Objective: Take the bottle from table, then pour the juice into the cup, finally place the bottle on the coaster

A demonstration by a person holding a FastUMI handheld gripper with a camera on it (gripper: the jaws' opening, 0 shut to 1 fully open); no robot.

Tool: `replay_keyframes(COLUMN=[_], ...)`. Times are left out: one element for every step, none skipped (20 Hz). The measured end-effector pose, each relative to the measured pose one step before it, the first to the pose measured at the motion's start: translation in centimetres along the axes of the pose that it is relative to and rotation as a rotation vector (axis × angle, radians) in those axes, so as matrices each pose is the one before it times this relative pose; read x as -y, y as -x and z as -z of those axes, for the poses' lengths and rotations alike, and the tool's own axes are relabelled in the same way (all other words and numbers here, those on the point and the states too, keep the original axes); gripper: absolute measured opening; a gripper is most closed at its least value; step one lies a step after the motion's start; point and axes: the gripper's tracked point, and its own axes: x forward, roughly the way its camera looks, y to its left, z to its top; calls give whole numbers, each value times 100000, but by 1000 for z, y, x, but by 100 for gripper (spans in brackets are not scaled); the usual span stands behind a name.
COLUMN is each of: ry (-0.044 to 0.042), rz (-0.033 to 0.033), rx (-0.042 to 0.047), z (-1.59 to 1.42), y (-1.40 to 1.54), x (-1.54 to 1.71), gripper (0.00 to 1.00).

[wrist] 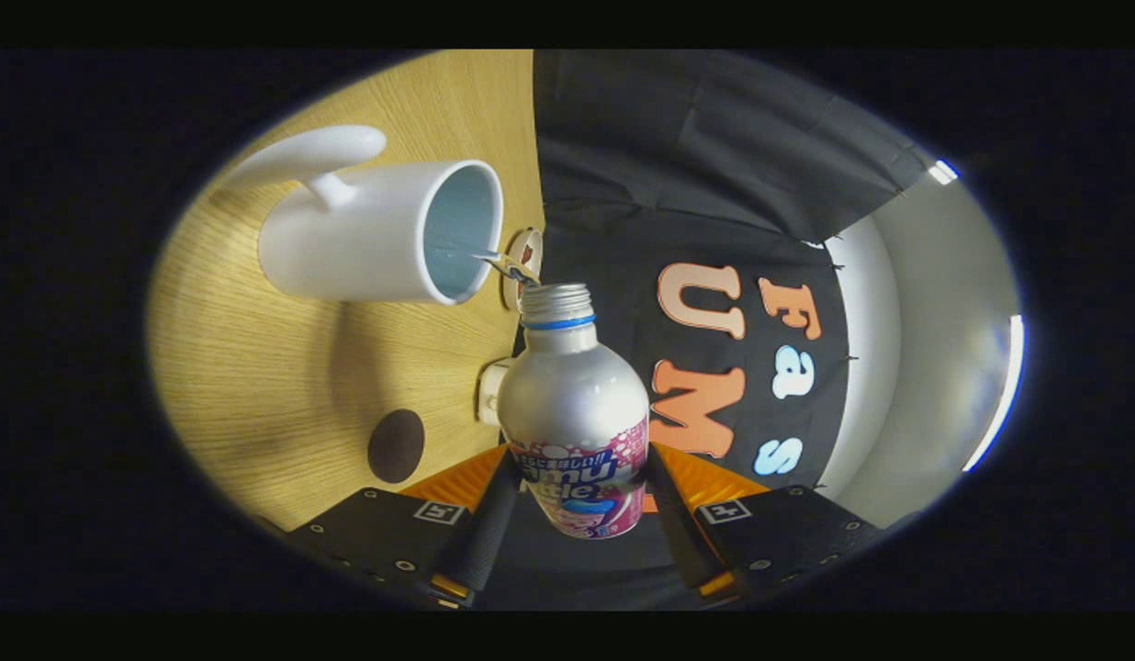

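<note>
My gripper [575, 500] is shut on a silver bottle [572, 395] with a pink and blue label, both black fingers [483, 537] pressing its lower body. The whole view is rolled sideways, so the bottle is tipped over the wooden table [274, 386]. Its open threaded neck with a blue ring points at the rim of a white mug [365, 234] just beyond it. A thin stream [499, 263] runs from the bottle's mouth into the mug's pale blue inside. The mug's handle faces away from the bottle. A dark round coaster [396, 445] lies on the table beside my left finger.
A small round thing [528, 262] sits at the table's far edge behind the bottle's mouth, and a small white object [490, 390] lies at that edge beside the bottle's body. The black booth cloth hangs behind the table, with a pale wall past it.
</note>
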Motion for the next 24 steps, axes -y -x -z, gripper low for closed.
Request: replay_keyframes(ry=[917,1267,971,672,381,320,487,496,544,534,540,497,431,469,765,694,722,767,788,755,751,814,891,672], rz=[94,491,463,343,235,268,341,521,531,491,673,291,338,321,333,382,475,387,492,292,417,510,596,453], rx=[258,111,73,179,140,194,150,89,132,14,65,119,174,225,43,137,77,175,286,201,203,189,252,120], z=[-23,-21,146,-83,51,31,-8,-22,-134,-38,122,19,-14,-68,80,22,8,-16,63,93,143,30,-5,-47], y=[-113,166,22,-19,-163,-15,85,104,86,-93,-299,34,-77,28,-162,-62,-74,63,-159,-70,-97,35,-213,-144], x=[21,162,80,162,148,82,142,66,114,181,163,124,176,122,142,192,139,190,259,125,154,160,280,334], gripper=[77,77,77,77,77,77,77,77,77,77,77,77,77,77,77,77,77,76,77,77,77,77,77,77])
